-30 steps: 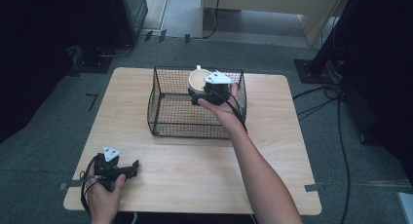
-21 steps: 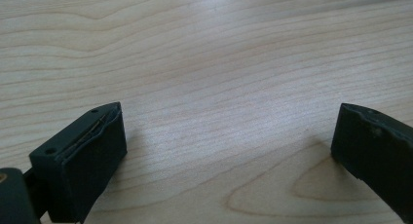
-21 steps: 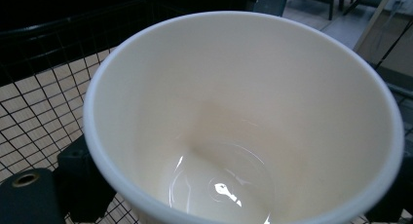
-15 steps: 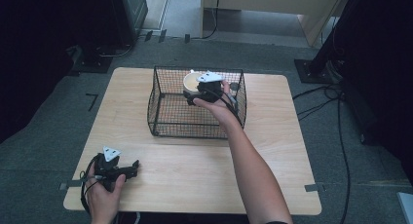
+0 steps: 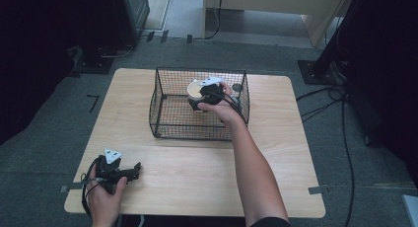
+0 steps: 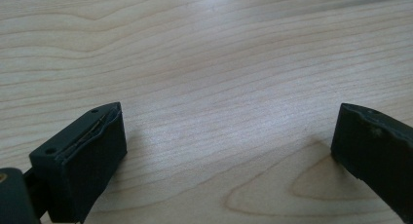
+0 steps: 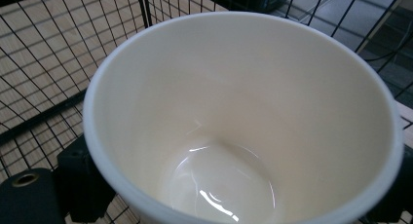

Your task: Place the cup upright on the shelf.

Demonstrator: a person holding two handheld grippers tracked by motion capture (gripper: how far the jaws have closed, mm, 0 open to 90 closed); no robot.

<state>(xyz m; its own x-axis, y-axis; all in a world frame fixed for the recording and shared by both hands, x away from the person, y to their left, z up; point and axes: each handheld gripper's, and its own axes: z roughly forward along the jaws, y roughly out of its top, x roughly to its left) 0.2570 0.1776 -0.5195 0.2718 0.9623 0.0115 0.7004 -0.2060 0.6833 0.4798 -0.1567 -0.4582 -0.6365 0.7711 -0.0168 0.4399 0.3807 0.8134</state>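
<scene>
Change: right tongs (image 5: pixel 199 101) and cup (image 5: pixel 196 91) have shifted leftward inside the wire basket (image 5: pixel 162 103) since a second ago; left tongs (image 5: pixel 129 170) unmoved.
Cup: between the right tongs' jaws, upright, empty, cream inside (image 7: pixel 234 121).
Right tongs: clamped on the cup's sides.
Left tongs: jaws spread wide, holding nothing, low over the table (image 6: pixel 219 63) near its front left corner.

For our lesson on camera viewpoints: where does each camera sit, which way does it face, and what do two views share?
High view: above the table, looking down on the black wire basket; both forearms show.
Left gripper view: on the left hand-held gripper, facing the light wooden table.
Right gripper view: on the right hand-held gripper, looking into the cream ceramic cup.
Shared: cup and basket, high and right.
</scene>
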